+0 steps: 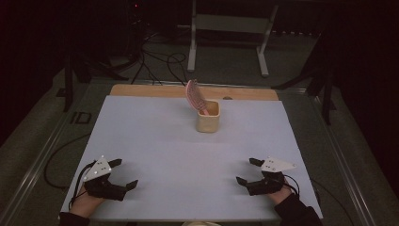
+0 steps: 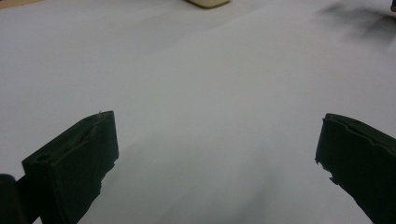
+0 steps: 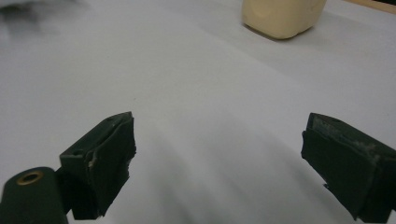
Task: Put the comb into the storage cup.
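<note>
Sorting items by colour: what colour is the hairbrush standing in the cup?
Pink. The hairbrush leans out of the cream cup; the high view shows it best.

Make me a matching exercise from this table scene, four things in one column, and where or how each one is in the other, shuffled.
Things:
1. hairbrush
2. cup
3. left gripper
4. right gripper

Places or states:
A. near edge of the white sheet, at its right, jaws open
B. cream, standing at the far middle of the sheet
C. pink, leaning out of the cup
D. near edge of the sheet, at its left, jaws open

Pairs: 1-C, 2-B, 3-D, 4-A
</note>
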Demonstrator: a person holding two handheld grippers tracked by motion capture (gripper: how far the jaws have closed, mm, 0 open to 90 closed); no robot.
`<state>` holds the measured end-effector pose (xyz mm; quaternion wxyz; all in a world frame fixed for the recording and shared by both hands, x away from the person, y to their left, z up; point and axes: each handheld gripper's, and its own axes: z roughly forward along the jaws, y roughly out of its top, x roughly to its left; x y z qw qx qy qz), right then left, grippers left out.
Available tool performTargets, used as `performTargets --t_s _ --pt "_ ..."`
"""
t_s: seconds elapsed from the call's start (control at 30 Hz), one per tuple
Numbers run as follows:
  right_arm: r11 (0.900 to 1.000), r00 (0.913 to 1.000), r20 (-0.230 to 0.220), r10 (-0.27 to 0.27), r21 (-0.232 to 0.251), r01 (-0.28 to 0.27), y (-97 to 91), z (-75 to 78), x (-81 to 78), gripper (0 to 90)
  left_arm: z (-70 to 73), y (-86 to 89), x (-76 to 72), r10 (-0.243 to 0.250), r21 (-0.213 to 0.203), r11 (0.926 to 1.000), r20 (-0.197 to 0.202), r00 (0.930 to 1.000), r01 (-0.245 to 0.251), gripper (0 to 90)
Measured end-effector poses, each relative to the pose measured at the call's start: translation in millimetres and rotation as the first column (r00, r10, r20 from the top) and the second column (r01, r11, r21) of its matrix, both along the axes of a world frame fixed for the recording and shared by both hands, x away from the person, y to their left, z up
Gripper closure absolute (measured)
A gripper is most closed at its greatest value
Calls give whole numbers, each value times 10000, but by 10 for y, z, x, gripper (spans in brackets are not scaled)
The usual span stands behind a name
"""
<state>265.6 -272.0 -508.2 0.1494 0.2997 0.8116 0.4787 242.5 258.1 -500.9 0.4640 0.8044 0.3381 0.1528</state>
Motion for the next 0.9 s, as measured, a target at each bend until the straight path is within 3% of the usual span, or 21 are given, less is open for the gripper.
performTargets --t_s 0.9 --pt "9997 10000 70 -4 252 2 -10 37 -5 94 23 -4 5 106 -207 9997 -13 9999 -106 0"
